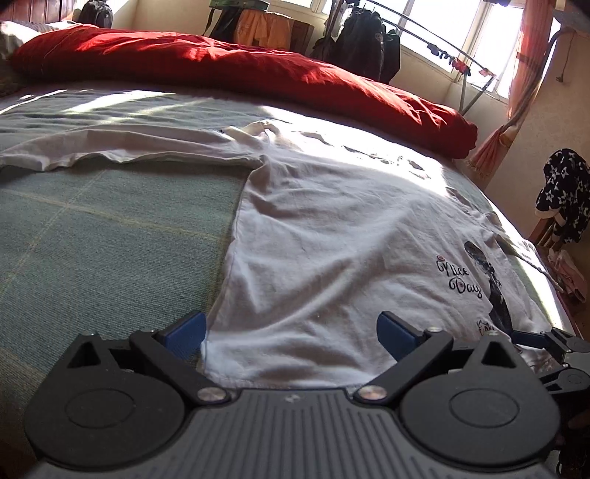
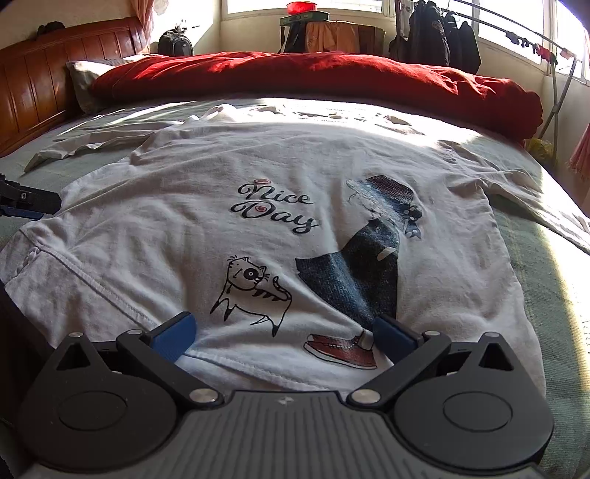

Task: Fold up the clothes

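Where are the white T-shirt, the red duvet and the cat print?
white T-shirt (image 2: pixel 184 228): right wrist view, plain chest fabric left of the lettering.
red duvet (image 2: pixel 332 77): right wrist view, middle of its bulk.
cat print (image 2: pixel 250 291): right wrist view, cat's body.

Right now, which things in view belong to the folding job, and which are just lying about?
For the job:
white T-shirt, spread flat on the bed
left gripper, fingers open
right gripper, fingers open

Lying about:
red quilt
pillow
dark jackets on the rack
backpack
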Available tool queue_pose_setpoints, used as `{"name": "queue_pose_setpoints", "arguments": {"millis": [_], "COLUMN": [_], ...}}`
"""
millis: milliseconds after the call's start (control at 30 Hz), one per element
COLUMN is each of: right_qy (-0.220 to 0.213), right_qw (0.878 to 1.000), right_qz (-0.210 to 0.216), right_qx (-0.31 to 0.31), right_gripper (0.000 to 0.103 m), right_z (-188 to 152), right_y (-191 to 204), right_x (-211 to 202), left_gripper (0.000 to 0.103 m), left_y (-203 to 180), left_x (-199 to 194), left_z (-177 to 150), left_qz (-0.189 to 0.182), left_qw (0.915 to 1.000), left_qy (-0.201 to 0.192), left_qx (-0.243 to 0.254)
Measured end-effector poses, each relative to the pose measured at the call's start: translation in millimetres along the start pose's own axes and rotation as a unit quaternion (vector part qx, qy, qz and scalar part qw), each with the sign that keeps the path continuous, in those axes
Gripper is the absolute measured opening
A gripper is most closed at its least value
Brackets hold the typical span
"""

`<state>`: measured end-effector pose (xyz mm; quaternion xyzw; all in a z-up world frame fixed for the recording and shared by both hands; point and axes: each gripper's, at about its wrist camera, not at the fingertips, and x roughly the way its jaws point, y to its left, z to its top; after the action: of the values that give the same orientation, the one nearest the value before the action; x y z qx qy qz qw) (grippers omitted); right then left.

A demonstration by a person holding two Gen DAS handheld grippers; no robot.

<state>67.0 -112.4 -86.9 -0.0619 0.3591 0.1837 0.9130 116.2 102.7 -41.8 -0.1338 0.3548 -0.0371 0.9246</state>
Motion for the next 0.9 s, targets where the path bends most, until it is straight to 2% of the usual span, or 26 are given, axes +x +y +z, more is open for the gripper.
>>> {"name": "queue_pose_setpoints", "arguments": {"millis": [67, 133, 200, 267, 433, 467, 567, 633, 667, 800, 900], "right_qy": [-0.001, -0.003, -0.004, -0.004, -0.003, -0.004, -0.005, -0.005, -0.005, -0.006, -0.007], "right_qw": [1.0, 1.0, 1.0, 1.0, 1.0, 1.0, 1.0, 1.0, 1.0, 1.0, 1.0], "right_qz": [0.001, 0.0, -0.001, -0.001, -0.002, -0.002, -0.002, -0.002, -0.002, -0.004, -0.005], "right_qx": [0.0, 0.0, 0.0, 0.0, 0.0, 0.0, 0.0, 0.0, 0.001, 0.001, 0.001], "right_gripper": [0.103, 0.103, 0.103, 0.103, 0.103, 0.103, 0.103, 0.103, 0.103, 0.103, 0.103], "right_z": [0, 0, 0, 0, 0, 0, 0, 0, 0, -1, -1], "right_y": [0, 0, 0, 0, 1, 1, 1, 1, 1, 1, 2], "right_x": [0, 0, 0, 0, 0, 0, 0, 0, 0, 0, 0], "left_gripper": [0.099, 0.099, 0.099, 0.099, 0.1, 0.1, 0.1, 0.1, 0.1, 0.1, 0.1], "left_y": [8, 18, 26, 32, 52, 56, 65, 64, 61, 42, 28], "left_x": [-3, 2, 10, 14, 17, 15, -4, -21, -24, -17, -12], "left_z": [4, 3, -2, -8, -14, -15, -9, 1, 3, -2, -5], "left_qz": [-0.001, -0.014, -0.046, -0.088, -0.167, -0.18, -0.246, -0.272, -0.268, -0.213, -0.17], "left_qw": [0.9999, 0.9992, 0.996, 0.99, 0.968, 0.9615, 0.9361, 0.9289, 0.9322, 0.9596, 0.9755], "left_qy": [-0.003, 0.012, 0.03, 0.03, 0.029, 0.023, -0.021, -0.061, -0.067, -0.045, -0.029], "left_qx": [-0.009, -0.035, -0.07, -0.106, -0.185, -0.206, -0.251, -0.244, -0.233, -0.178, -0.136]}}
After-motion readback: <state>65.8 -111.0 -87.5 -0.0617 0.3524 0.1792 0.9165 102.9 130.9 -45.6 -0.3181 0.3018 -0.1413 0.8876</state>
